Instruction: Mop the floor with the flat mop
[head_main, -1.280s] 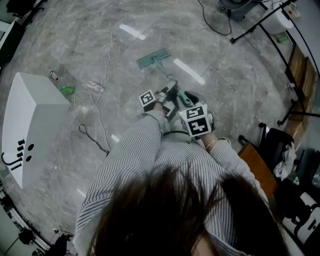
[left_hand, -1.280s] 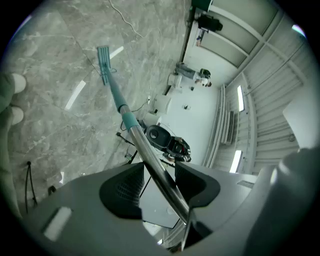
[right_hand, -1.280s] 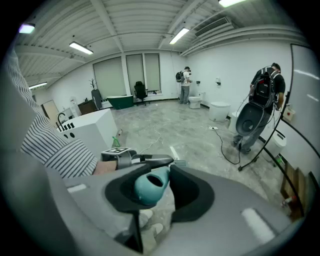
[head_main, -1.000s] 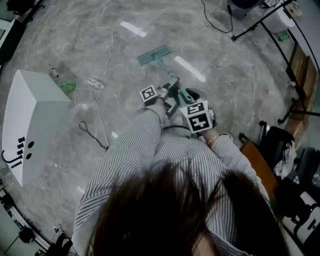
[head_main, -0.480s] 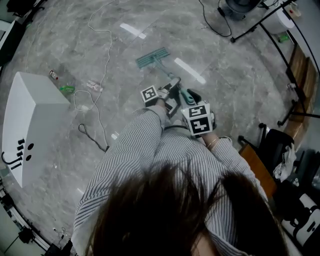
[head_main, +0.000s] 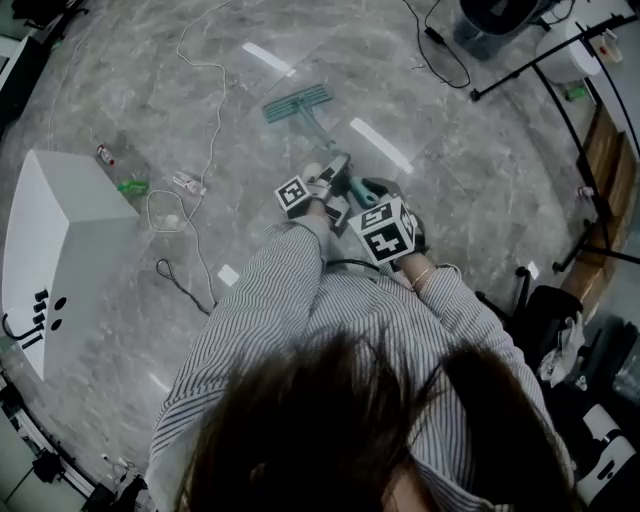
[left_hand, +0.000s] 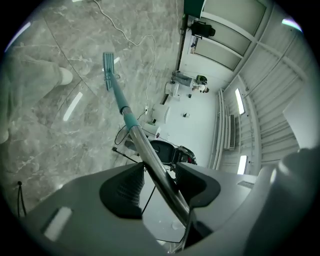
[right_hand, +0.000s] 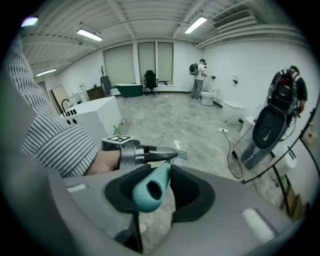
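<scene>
Well left of both sets of jaws, a white cabinet (head_main: 60, 215) stands on the grey marble floor (head_main: 480, 160). A white cable (head_main: 205, 110) trails between it and them. The left gripper (left_hand: 159, 186) has its jaws pinched on the metal pole of the flat mop (left_hand: 125, 112). The pole runs forward from them and down to the teal mop head (head_main: 297, 102), which lies flat on the floor well ahead. Just to the right, the right gripper (right_hand: 159, 190) has its jaws clamped round the mop's teal handle end (right_hand: 149, 190).
</scene>
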